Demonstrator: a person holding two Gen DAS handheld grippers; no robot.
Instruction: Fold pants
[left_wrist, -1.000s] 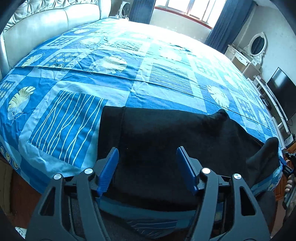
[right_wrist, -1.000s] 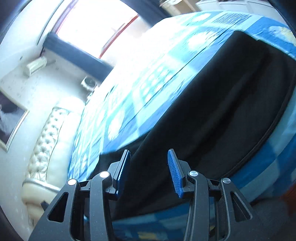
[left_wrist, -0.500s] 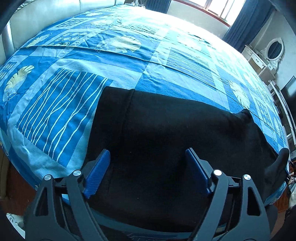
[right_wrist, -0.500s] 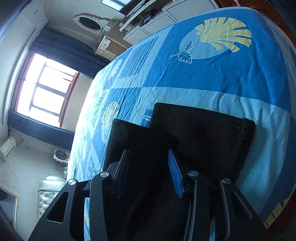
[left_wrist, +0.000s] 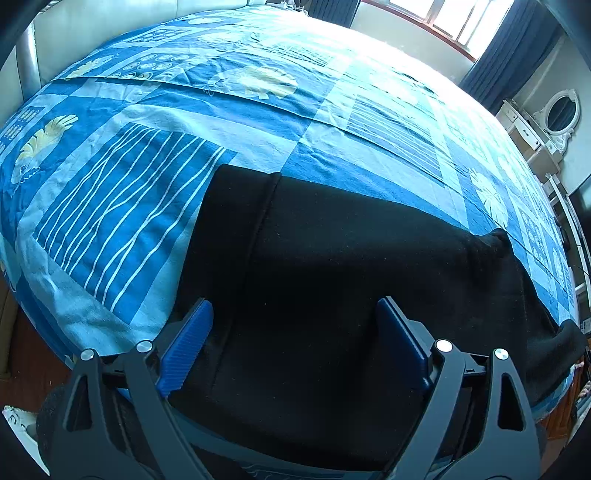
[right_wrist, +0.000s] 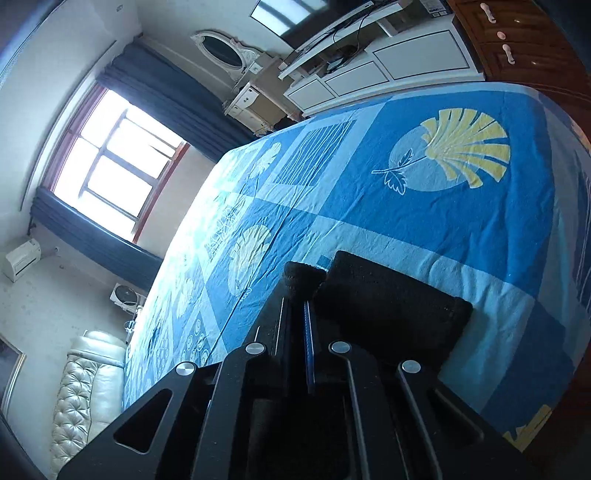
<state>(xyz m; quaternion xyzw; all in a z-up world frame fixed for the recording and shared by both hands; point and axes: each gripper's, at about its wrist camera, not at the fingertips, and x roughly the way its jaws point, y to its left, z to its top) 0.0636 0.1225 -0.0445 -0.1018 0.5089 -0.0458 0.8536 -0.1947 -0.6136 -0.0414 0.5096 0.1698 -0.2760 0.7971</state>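
Your right gripper (right_wrist: 295, 332) has just clamped its jaws on a raised fold of the black pants (left_wrist: 351, 295) near their right end; half a second ago those jaws were still parted above the cloth. Your left gripper (left_wrist: 291, 343) has spread its jaws wider and hangs released over the near left part of the pants, gripping nothing. The pants lie flat along the near edge of the bed (left_wrist: 258, 110), so I judge one end is ready to lift for the fold.
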